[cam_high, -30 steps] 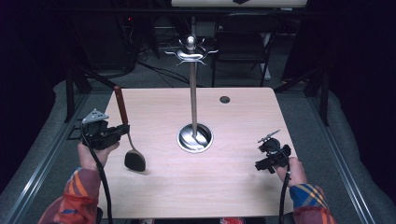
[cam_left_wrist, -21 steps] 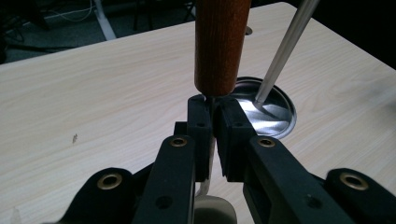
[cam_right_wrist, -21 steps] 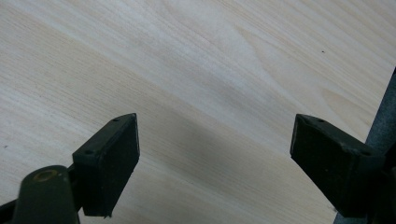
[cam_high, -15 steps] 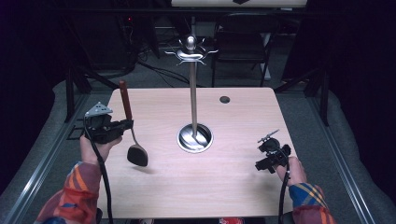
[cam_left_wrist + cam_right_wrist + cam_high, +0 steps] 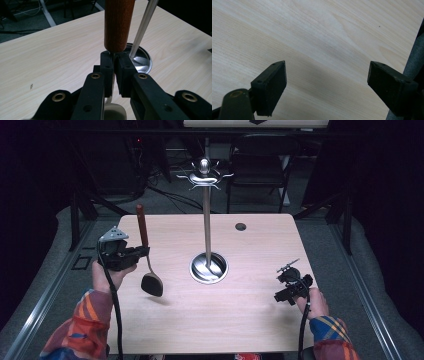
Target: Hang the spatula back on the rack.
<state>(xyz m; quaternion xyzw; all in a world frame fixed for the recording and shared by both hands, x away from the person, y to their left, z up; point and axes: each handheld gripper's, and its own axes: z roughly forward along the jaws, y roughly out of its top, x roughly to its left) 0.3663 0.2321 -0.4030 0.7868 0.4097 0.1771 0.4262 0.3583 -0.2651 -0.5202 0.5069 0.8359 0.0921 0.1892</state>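
Observation:
My left gripper (image 5: 145, 251) is shut on the thin metal shank of a spoon-like utensil (image 5: 145, 247) with a brown wooden handle and a dark head. The utensil stands nearly upright over the table's left side, handle up, head lifted off the wood. In the left gripper view the pads (image 5: 107, 67) pinch the shank just below the wooden handle (image 5: 117, 23). A tall metal stand (image 5: 206, 215) with hooks at its top rises from a round shiny base (image 5: 208, 268) at the table's centre. My right gripper (image 5: 284, 290) rests at the right side, open over bare wood, its jaws wide apart around nothing (image 5: 327, 85).
The light wooden table (image 5: 240, 320) has a small dark grommet hole (image 5: 240, 226) at its back right. Dark chairs, cables and metal legs stand behind it. The right table edge runs close beside my right gripper.
My left gripper has lifted the utensil and tilted it more upright, shifting it slightly toward the stand. The right gripper has stayed put.

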